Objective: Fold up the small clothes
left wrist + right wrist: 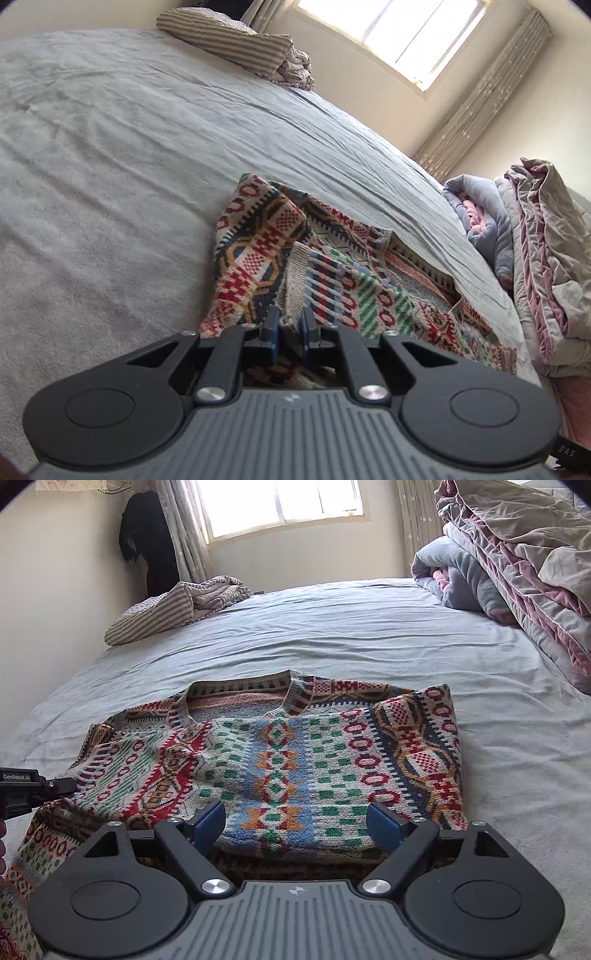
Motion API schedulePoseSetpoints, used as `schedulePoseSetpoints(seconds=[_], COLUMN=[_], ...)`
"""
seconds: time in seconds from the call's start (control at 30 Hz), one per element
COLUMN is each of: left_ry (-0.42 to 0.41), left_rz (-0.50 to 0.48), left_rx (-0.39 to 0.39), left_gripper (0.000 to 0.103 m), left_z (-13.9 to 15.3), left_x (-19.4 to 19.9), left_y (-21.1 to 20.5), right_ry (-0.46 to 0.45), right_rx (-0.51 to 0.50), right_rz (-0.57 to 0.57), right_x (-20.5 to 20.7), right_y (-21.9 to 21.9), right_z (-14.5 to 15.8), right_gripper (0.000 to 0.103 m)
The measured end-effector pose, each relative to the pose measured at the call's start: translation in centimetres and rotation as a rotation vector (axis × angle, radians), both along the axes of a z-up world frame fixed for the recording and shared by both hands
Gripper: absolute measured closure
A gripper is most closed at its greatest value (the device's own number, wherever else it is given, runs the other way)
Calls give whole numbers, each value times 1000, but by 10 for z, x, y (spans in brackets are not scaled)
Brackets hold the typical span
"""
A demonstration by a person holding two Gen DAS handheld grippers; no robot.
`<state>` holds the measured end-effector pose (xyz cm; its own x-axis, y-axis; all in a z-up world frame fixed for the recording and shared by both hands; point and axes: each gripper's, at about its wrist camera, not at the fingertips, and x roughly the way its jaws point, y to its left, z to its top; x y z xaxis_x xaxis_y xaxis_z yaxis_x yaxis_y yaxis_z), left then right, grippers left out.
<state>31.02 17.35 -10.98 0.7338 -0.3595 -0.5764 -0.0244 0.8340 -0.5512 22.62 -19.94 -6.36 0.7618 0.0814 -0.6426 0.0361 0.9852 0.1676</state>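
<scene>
the patterned knit sweater (pixel 295 764) lies mid-bed, looking thick, soft, floppy and grippy, best pinched at a ribbed edge, as the left gripper (pixel 291 321) is clenched on its cuff at 9 o'clock; right gripper (pixel 295 823) released.

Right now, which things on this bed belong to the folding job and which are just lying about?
In the job:
- patterned knit sweater, one sleeve already folded across the front
- left gripper, shut on the sweater's cuff
- right gripper, open above the hem

Just lying about:
- striped pillow
- rolled blue blanket
- grey and pink quilt
- dark garment hanging by the window
</scene>
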Motion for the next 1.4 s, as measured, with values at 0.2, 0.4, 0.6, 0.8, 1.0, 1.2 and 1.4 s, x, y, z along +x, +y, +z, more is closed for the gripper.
schedulePoseSetpoints(seconds=[0.2, 0.4, 0.6, 0.8, 1.0, 1.2, 1.4], left_ry=[-26, 24, -87, -203, -76, -82, -115], left_rz=[-39, -48, -68, 26, 81, 76, 18], left_rx=[-69, 31, 120, 123, 253, 316, 324], left_gripper=[71, 79, 101, 101, 97, 76, 67], left_z=[0, -2, 24, 53, 20, 16, 29], left_x=[14, 41, 31, 20, 29, 15, -2], left_y=[2, -19, -39, -23, -11, -11, -4], right_ry=[8, -16, -45, -58, -57, -5, 86], right_rx=[4, 28, 37, 62, 56, -52, 32], right_rz=[0, -40, -112, -174, -191, -159, -2], right_x=[3, -1, -5, -7, -6, -3, -25], right_y=[-3, -19, -44, -66, -70, -63, -74], right_z=[-1, 8, 14, 14, 8, 3, 12], right_gripper=[18, 18, 18, 18, 18, 22, 30])
